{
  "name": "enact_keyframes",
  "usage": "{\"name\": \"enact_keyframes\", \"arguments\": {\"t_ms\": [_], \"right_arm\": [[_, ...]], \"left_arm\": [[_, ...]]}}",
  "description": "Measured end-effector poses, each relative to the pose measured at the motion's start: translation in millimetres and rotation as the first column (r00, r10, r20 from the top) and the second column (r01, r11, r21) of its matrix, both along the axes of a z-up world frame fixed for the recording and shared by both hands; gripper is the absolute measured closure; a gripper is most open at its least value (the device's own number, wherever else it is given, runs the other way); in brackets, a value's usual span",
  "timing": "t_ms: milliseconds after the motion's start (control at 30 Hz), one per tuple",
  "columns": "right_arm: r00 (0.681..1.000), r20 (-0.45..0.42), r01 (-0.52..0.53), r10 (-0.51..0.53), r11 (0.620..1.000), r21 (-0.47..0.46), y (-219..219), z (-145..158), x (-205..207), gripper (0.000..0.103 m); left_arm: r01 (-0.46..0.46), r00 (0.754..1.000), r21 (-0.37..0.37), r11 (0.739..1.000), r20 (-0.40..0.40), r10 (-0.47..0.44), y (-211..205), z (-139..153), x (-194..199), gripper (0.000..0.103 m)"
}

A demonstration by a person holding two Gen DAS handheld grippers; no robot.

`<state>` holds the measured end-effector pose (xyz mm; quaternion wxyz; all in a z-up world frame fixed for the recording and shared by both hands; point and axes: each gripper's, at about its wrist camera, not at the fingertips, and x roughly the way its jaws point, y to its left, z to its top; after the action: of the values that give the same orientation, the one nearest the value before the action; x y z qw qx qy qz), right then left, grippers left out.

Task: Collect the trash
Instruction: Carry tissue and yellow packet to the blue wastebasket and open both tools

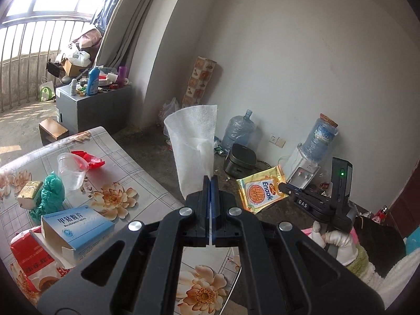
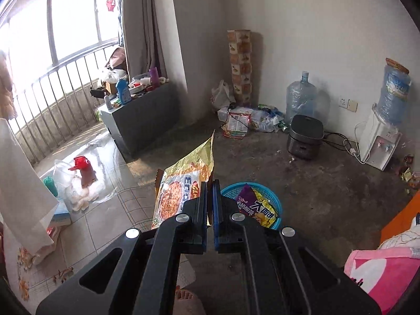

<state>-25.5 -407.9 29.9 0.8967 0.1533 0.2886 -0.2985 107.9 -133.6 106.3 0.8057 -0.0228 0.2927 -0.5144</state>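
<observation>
On the left of the left wrist view we see the table (image 1: 147, 181) with its flowered cloth. On it stand a blue and white medicine box (image 1: 76, 229), a green plastic bag (image 1: 50, 194), a clear plastic cup (image 1: 71, 170) and, just behind the cup, a red wrapper (image 1: 90, 158). A red and white packet (image 1: 29, 257) lies at the near left edge, partly under the box.

In the middle, our left gripper (image 1: 210, 181) is closed on a white paper tissue (image 1: 195, 141); the tissue stands up from the pinched jaws and fans out wide at its top, above the table's right edge.

To the right, our right gripper (image 1: 284, 186) shows from the side, held by a white-gloved hand (image 1: 334, 241). It clamps a yellow Enaak snack wrapper (image 1: 262, 189) by one edge, and the wrapper hangs in the air to the right of the table.

The right wrist view shows the same hold from behind: the right gripper (image 2: 210, 183) has its jaws pressed on the wrapper (image 2: 183, 183), which spreads to the left of the fingers. Just right of the fingers, on the floor below, sits a blue basket (image 2: 278, 204) with a purple and yellow snack bag (image 2: 258, 206) inside. Farther right and far back stand a dark rice cooker (image 2: 305, 136), a water bottle (image 2: 300, 99) and a water dispenser (image 2: 380, 141) against the wall.
</observation>
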Motion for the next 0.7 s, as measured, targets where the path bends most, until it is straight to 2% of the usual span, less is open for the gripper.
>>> {"name": "enact_keyframes", "arguments": {"t_ms": [233, 400, 533, 700], "right_arm": [[0.994, -0.035, 0.108, -0.106, 0.993, 0.051, -46.7, -35.1, -6.7, 0.099], [0.986, -0.071, 0.158, -0.152, 0.983, 0.090, -80.5, -73.0, 1.9, 0.099], [0.976, -0.117, 0.196, -0.181, 0.972, 0.132, -113.1, -111.7, 15.3, 0.099], [0.957, -0.204, 0.241, -0.208, 0.958, 0.154, -154.2, -168.1, 37.3, 0.099]], "left_arm": [[0.131, 0.991, 0.059, 0.990, -0.012, -0.131, -98.6, -7.3, 10.3, 0.103], [0.217, 0.974, 0.144, 0.966, -0.090, -0.206, -178.0, -35.5, 23.0, 0.103], [0.267, 0.960, 0.246, 0.932, -0.151, -0.236, -244.6, -75.4, 33.3, 0.103], [0.304, 0.950, 0.386, 0.871, -0.190, -0.247, -320.1, -132.9, 43.6, 0.103]]}}
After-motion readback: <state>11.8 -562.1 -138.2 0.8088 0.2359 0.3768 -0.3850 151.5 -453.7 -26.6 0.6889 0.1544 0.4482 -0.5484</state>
